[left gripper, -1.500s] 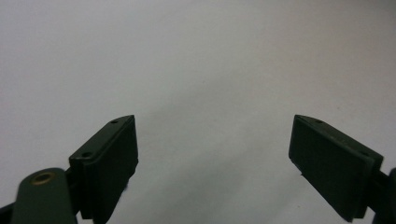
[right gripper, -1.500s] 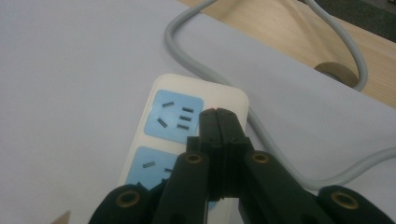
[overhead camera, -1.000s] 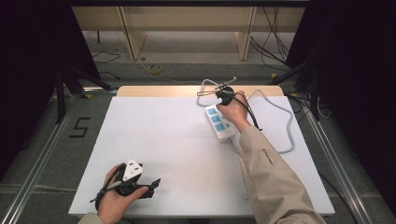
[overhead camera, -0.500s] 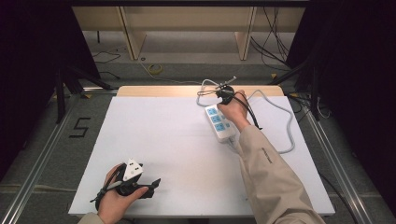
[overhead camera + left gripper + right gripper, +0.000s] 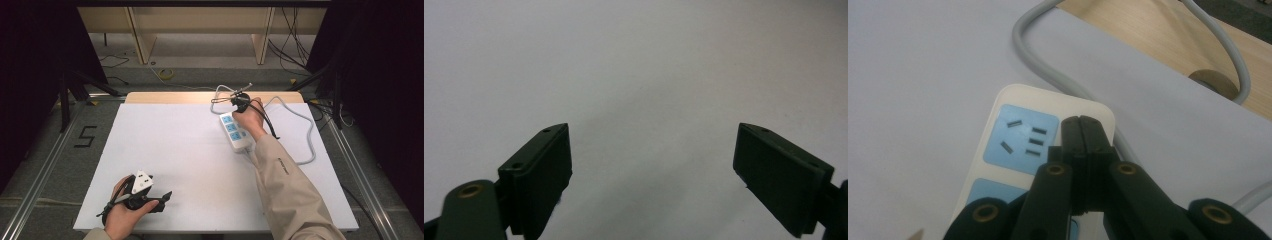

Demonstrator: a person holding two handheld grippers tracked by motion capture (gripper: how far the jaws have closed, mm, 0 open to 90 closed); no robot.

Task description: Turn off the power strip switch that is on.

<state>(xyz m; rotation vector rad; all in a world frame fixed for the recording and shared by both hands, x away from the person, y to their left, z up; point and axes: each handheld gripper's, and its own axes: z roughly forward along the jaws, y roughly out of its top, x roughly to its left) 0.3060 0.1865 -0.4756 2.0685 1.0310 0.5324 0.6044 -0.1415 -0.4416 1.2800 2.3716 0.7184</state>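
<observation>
Nothing has shifted over the last second: both hands sit where they were, so we judge the work at a pause, with contact on the strip made but no push or slide begun.

Nearest us, at about 7 o'clock on the white table [image 5: 200, 165], our left gripper [image 5: 159, 199] rests in the hand with its jaws spread wide and nothing between them; the left gripper view looks past the two black pads [image 5: 544, 175] onto bare tabletop.

Farther out, at about 1 o'clock, our right gripper [image 5: 1082, 131] has its jaws pressed together, gripping nothing, the tips resting on the far end of the white power strip [image 5: 235, 132] just beside its blue socket [image 5: 1023, 140].

The strip lies lengthwise toward us, all sockets unoccupied.

Its grey cable [image 5: 300, 125] loops from the far end round to 3 o'clock; it crosses close past the jaw tips and could snag them if we drag the strip.

Beyond lies the wooden table edge [image 5: 175, 97].
</observation>
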